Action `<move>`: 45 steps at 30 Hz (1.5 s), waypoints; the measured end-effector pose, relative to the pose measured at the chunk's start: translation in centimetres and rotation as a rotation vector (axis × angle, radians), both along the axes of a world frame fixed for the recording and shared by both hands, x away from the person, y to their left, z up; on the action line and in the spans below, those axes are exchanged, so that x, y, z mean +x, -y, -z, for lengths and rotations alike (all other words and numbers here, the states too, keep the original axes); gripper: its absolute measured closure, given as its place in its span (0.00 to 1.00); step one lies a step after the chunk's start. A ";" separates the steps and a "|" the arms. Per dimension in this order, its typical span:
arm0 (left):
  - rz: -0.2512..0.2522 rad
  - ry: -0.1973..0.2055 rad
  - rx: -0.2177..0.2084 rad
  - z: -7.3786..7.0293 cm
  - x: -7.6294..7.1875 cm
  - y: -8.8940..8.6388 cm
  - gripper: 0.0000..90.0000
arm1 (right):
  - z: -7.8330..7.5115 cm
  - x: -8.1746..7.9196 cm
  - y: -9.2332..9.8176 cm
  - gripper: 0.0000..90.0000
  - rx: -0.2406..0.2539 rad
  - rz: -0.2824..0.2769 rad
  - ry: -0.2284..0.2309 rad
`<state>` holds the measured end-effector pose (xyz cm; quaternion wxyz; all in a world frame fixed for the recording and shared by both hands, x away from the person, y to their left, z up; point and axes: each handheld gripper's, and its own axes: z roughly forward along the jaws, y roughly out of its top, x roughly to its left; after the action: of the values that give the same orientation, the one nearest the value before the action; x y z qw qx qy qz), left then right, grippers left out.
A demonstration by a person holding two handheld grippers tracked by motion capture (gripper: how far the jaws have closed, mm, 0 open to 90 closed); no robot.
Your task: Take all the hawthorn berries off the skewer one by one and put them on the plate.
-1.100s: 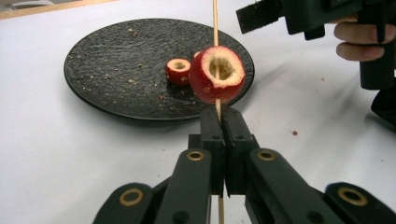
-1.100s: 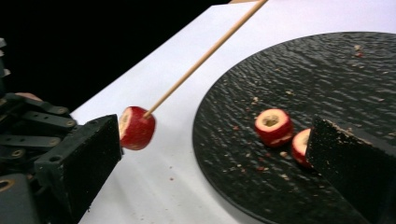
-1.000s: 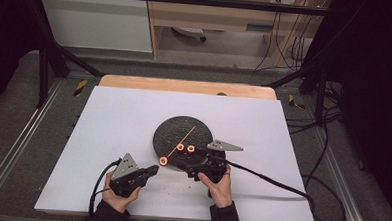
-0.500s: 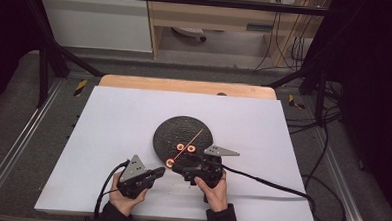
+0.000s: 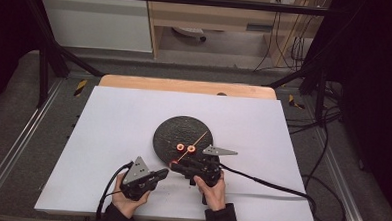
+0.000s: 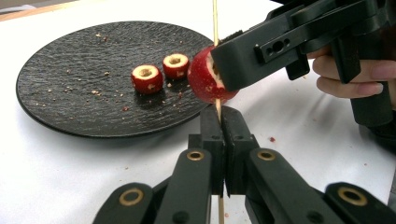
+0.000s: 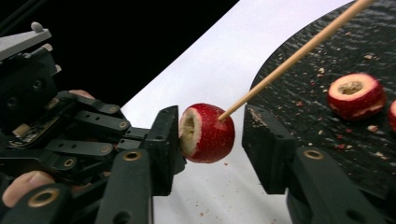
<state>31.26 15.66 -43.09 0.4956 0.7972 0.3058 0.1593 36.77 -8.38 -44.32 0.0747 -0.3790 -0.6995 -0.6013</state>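
Note:
My left gripper point(image 6: 223, 112) is shut on the lower end of a thin wooden skewer point(image 6: 215, 18), which slants up over a black plate point(image 5: 178, 130). A cored red fruit point(image 7: 207, 133) is threaded on the skewer just above those jaws. My right gripper point(image 7: 210, 135) brackets this fruit, and its jaws have just been closing. One jaw touches the fruit's cored end, while a narrow gap remains at the other. In the high view both grippers meet at the plate's near rim, left gripper point(image 5: 163, 173) and right gripper point(image 5: 177, 163).
Two more cored red fruits point(image 6: 147, 78) point(image 6: 176, 65) sit on the plate among crumbs. The plate rests on a white sheet point(image 5: 113, 132) covering the table, with a wooden strip point(image 5: 185, 86) at the far edge. Cables point(image 5: 266, 182) trail to the right.
The right gripper's jaws have narrowed around the fruit on the skewer. The left gripper has edged slightly toward the plate, still holding the skewer.

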 end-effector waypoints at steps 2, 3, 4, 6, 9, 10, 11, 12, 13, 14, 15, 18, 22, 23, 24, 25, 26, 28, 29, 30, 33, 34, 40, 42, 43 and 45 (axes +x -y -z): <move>0.001 -0.001 0.000 0.0 0.0 0.0 0.98 | 0.1 0.0 0.0 0.67 0.007 -0.009 -0.010; 0.002 0.000 0.000 0.0 0.0 0.0 0.98 | 0.1 0.1 0.0 0.69 0.010 -0.012 -0.014; 0.003 -0.001 -0.001 0.0 0.0 0.1 0.98 | 0.1 0.1 0.0 0.70 0.014 -0.017 -0.018; 0.005 0.000 -0.002 0.0 0.0 0.1 0.98 | 0.1 0.0 0.0 0.71 0.018 -0.022 -0.024; 0.007 0.001 -0.003 0.0 0.0 0.0 0.98 | 0.0 0.0 0.0 0.72 0.021 -0.025 -0.031; 0.007 0.002 -0.003 0.0 0.0 0.0 0.98 | 0.0 0.1 0.0 0.72 0.022 -0.026 -0.029; 0.006 0.002 -0.005 0.0 0.0 0.0 0.98 | 0.0 0.1 0.0 0.72 0.024 -0.027 -0.033; 0.005 0.003 -0.007 0.0 -0.1 0.0 0.98 | 0.0 0.1 0.0 0.73 0.026 -0.028 -0.037; 0.006 0.004 -0.007 -0.1 -0.1 0.0 0.98 | -0.1 0.2 0.1 0.73 0.029 -0.028 -0.039; 0.005 0.004 -0.007 -0.1 -0.1 0.0 0.98 | -0.2 0.2 0.1 0.73 0.029 -0.028 -0.039; 0.006 0.004 -0.008 -0.1 -0.1 -0.1 0.98 | -0.2 0.2 0.1 0.73 0.028 -0.026 -0.040; 0.008 0.011 -0.012 -0.3 -0.1 -0.1 0.98 | -0.5 0.3 0.3 0.74 0.036 -0.030 -0.038; 0.010 0.020 -0.019 -0.4 -0.3 -0.2 0.98 | -0.8 0.5 0.4 0.75 0.053 -0.036 -0.044; 0.010 0.024 -0.019 -0.5 -0.3 -0.2 0.98 | -0.9 0.5 0.4 0.76 0.053 -0.040 -0.041; 0.010 0.024 -0.019 -0.5 -0.3 -0.2 0.98 | -0.9 0.6 0.5 0.76 0.056 -0.042 -0.046; 0.008 0.025 -0.019 -0.5 -0.3 -0.2 0.98 | -1.0 0.6 0.5 0.78 0.058 -0.040 -0.049; 0.006 0.025 -0.016 -0.5 -0.3 -0.3 0.98 | -1.1 0.6 0.5 0.78 0.053 -0.029 -0.041; 0.006 0.027 -0.021 -0.5 -0.3 -0.4 0.98 | -1.3 0.7 0.6 0.78 0.053 -0.013 -0.035; 0.005 0.030 -0.024 -0.6 -0.4 -0.4 0.98 | -1.4 0.7 0.7 0.78 0.053 -0.011 -0.035; 0.005 0.031 -0.025 -0.6 -0.4 -0.4 0.98 | -1.5 0.7 0.7 0.78 0.058 -0.010 -0.032; 0.004 0.035 -0.027 -0.7 -0.4 -0.5 0.98 | -1.9 0.9 0.9 0.78 0.060 -0.003 -0.032; 0.004 0.038 -0.027 -0.7 -0.5 -0.6 0.98 | -2.0 1.0 1.0 0.78 0.061 0.001 -0.031; 0.001 0.036 -0.034 -0.7 -0.5 -0.8 0.98 | -2.7 1.6 1.5 0.78 0.061 0.011 -0.030; 0.001 0.038 -0.036 -0.8 -0.5 -0.9 0.98 | -3.0 1.8 1.7 0.78 0.061 0.015 -0.026; 0.000 0.038 -0.038 -0.8 -0.5 -0.9 0.98 | -3.2 1.9 1.8 0.78 0.060 0.019 -0.026; 0.000 0.041 -0.040 -0.9 -0.6 -1.0 0.98 | -3.5 2.1 2.0 0.78 0.061 0.022 -0.025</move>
<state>30.69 16.69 -42.20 0.5176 0.7838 0.2984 0.1694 38.87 -10.36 -40.81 0.0884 -0.3919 -0.6755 -0.6182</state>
